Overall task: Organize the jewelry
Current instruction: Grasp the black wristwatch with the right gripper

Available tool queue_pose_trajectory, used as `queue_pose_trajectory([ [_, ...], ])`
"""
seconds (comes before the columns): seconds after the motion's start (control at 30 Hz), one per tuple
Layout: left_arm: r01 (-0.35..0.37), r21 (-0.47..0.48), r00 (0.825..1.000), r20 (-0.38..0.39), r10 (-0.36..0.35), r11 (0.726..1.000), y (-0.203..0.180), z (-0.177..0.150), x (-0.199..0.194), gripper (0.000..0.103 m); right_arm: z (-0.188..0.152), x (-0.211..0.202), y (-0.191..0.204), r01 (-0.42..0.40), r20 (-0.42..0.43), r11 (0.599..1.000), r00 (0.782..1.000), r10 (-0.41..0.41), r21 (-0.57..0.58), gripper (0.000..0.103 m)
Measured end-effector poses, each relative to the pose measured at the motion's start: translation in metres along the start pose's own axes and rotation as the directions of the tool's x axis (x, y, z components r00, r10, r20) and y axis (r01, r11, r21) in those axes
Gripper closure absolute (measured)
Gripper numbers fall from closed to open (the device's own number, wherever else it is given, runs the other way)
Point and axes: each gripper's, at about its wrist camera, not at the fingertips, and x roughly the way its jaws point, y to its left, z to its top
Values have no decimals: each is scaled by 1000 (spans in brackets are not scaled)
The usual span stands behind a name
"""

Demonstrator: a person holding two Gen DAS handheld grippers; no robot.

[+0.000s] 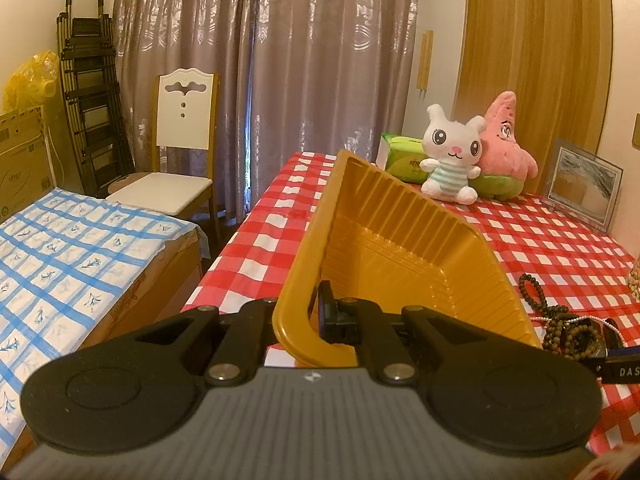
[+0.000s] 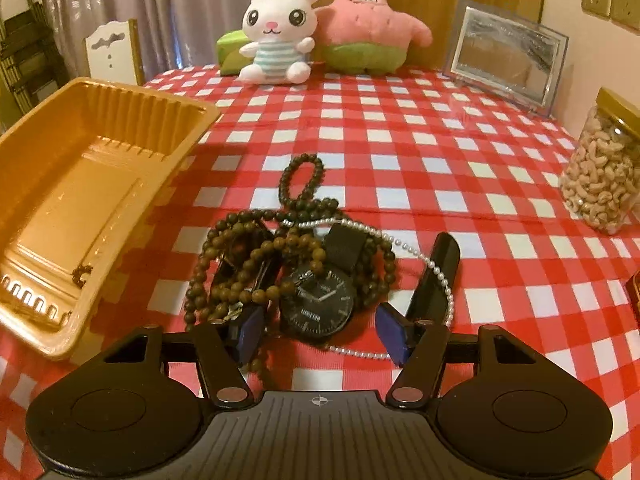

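Fingers of the right gripper (image 2: 320, 336) stand wide apart, low over the jewelry pile, holding nothing; their blue pads (image 2: 250, 330) flank the watch (image 2: 318, 306). The watch lies face up on the red-checked cloth (image 2: 400, 152), its black strap (image 2: 434, 276) running off to the right. Brown bead strings (image 2: 244, 264) are tangled over and beside it, one loop of darker beads (image 2: 302, 178) reaching farther up the table. A pearl chain (image 2: 440, 276) curls through the heap and across the strap.

Left of the pile sits the tray (image 2: 52, 184), gold plastic with ribbed walls, tilted rather than flat. A small dark piece (image 2: 82, 274) lies in its near end; what it is cannot be made out. In the left wrist view the left gripper (image 1: 298, 320) is closed on the tray's (image 1: 400, 232) near rim, one finger (image 1: 332, 312) inside the wall, the other outside. The beads (image 1: 560, 320) show just right of the tray there.

Farther right a jar (image 2: 604, 172) of cashews stands near the table edge. At the back are a white rabbit toy (image 2: 278, 36), a pink starfish toy (image 2: 370, 20) touching it, a green tissue pack (image 2: 232, 52) behind the rabbit, and a clear picture frame (image 2: 506, 52). Beyond the table are a white chair (image 1: 182, 140), a bed (image 1: 72, 256) with blue-checked cover, and curtains (image 1: 260, 60).
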Motion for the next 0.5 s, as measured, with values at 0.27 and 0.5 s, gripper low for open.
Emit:
queue_pose_trajectory([
  [0.27,1,3,1000,-2,-1,1000,0,0,0,97,2,6,6,26,-8,1000,1000,-26,-12,60],
  [0.5,12,2,1000,1,-12,1000,0,0,-1,97,3,-18,-7,-55,-3,997,998,56,46,61],
])
